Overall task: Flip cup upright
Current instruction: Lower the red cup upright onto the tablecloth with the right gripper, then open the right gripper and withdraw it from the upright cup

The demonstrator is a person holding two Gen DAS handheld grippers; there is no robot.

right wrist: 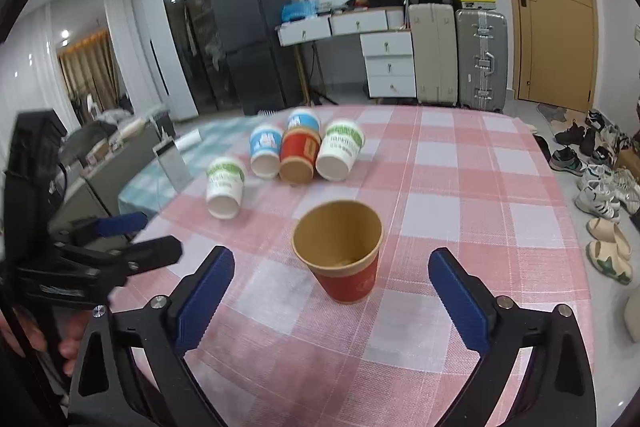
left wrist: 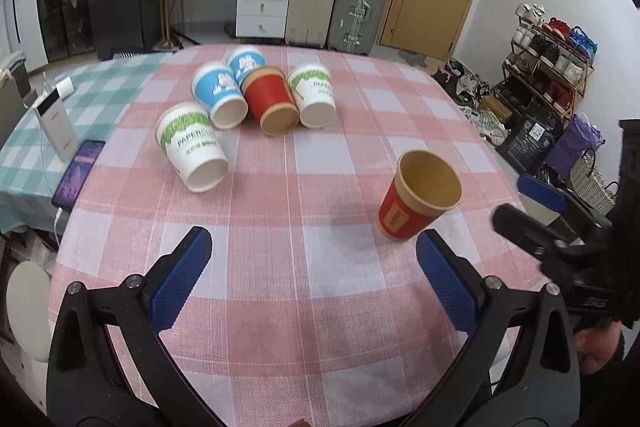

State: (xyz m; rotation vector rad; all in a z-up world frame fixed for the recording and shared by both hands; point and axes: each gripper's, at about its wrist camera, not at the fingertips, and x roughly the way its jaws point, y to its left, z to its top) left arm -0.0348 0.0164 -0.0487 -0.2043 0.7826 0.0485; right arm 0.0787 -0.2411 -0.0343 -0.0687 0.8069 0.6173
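A red paper cup with a tan inside (right wrist: 347, 254) is seen standing upright on the pink-and-white checked tablecloth (right wrist: 460, 187), apart from 5 overturned paper cups (left wrist: 248, 103) grouped farther back. The right gripper (right wrist: 332, 293) is held spread, nothing between its blue pads (right wrist: 206, 293). The left gripper (left wrist: 314, 275) is likewise spread and empty.

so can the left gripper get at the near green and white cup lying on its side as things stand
Probably yes. The left gripper is open and empty, and the green and white cup lies apart from the other tipped cups, with only bare tablecloth between them.
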